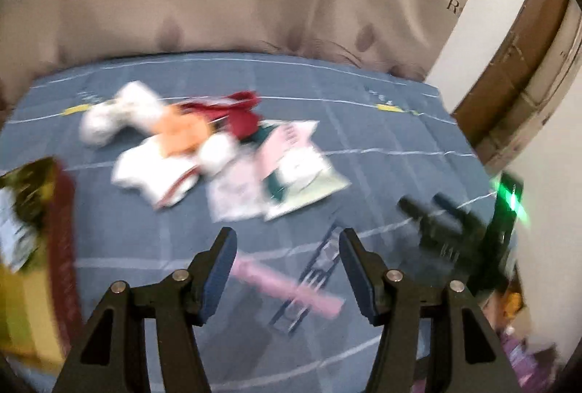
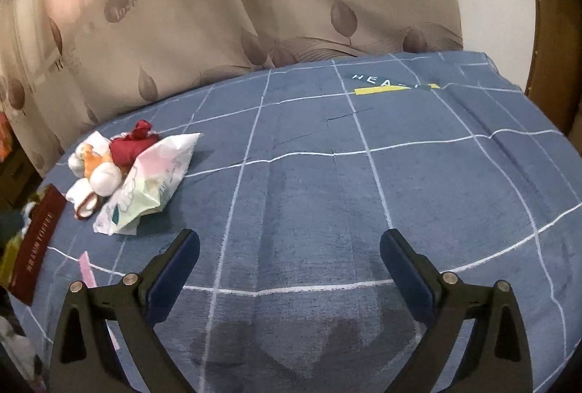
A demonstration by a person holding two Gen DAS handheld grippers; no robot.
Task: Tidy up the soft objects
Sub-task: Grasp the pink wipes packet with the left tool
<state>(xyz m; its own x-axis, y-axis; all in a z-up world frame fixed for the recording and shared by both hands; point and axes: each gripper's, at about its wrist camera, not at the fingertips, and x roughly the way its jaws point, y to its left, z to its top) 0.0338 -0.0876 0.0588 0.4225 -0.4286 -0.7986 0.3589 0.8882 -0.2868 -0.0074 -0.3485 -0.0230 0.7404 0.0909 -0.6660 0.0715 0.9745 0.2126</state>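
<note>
Soft objects (image 2: 120, 171) heaped on blue checked bedsheet (image 2: 327, 182) below leaf-print curtain (image 2: 218, 29), both tools (image 1: 287, 269) (image 2: 291, 269) apart, empty.

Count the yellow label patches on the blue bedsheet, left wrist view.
2: one yellow patch at the far left behind the white plush, the other yellow patch at the far right near the sheet's edge. Clothes may hide more.
</note>
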